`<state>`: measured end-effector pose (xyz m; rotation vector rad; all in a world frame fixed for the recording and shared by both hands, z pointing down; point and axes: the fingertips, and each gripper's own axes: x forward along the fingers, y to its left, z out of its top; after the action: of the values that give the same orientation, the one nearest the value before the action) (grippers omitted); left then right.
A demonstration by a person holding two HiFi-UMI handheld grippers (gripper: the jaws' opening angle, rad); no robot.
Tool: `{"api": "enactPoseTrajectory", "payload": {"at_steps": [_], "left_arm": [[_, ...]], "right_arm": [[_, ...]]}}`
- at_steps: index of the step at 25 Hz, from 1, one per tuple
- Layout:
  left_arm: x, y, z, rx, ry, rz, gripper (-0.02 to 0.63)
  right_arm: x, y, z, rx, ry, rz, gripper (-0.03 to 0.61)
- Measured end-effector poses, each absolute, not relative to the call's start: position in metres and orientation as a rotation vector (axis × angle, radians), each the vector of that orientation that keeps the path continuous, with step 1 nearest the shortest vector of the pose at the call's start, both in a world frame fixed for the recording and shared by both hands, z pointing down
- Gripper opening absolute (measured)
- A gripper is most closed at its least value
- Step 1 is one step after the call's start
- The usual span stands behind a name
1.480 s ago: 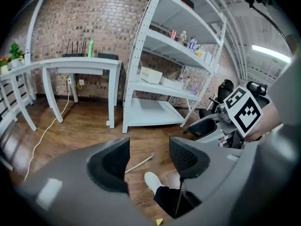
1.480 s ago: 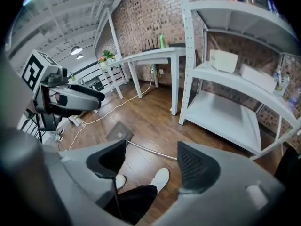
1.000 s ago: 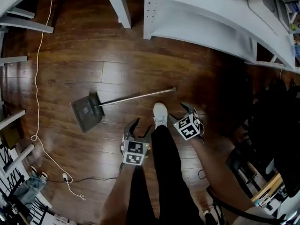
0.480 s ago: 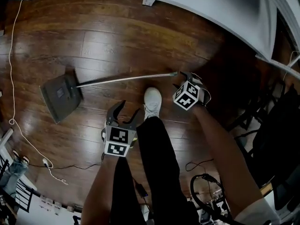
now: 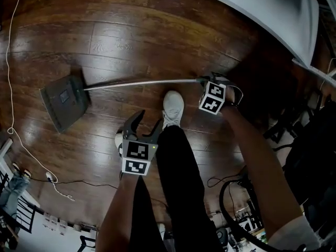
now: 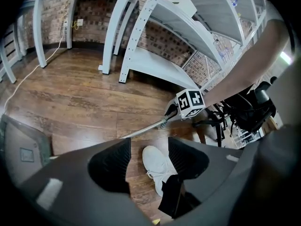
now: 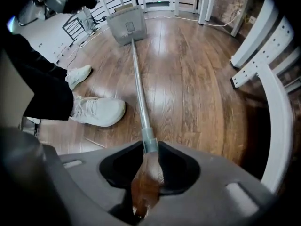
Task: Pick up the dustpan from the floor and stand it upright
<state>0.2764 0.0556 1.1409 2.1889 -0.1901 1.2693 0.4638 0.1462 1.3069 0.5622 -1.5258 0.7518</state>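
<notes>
Pinching the end of the dustpan (image 5: pixel 64 101) handle (image 5: pixel 142 82), the right claw (image 7: pixel 149 150) should lift slowly, pivoting it upright. The left claw (image 6: pixel 148 164) hangs spread, empty.

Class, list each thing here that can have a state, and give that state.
Dustpan: lying flat on the floor, not upright.
Dustpan handle: end clamped in the right gripper.
Right gripper: shut on the dustpan handle.
Left gripper: open, empty.

Grey dustpan (image 5: pixel 64 101), silver handle (image 5: pixel 142 82), dark brown wood-grain floor (image 5: pixel 131 35), white shoe (image 5: pixel 172 107) beside the handle, black trousers (image 5: pixel 178 182), black-and-white squares on left gripper (image 5: pixel 148 121)
</notes>
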Motion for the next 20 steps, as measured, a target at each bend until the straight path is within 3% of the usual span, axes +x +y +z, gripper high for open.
{"api": "enactPoseTrajectory", "payload": {"at_steps": [10, 20], "left_arm": [[0.265, 0.052, 1.040, 2.201, -0.251, 1.199, 0.267], [0.153, -0.011, 0.882, 2.266, -0.463, 1.092, 0.268]], "right_arm": [[0.407, 0.122, 1.141, 0.533, -1.575, 0.577, 0.080], [0.299, 0.091, 0.952, 0.555, -1.532, 0.789, 0.075]]}}
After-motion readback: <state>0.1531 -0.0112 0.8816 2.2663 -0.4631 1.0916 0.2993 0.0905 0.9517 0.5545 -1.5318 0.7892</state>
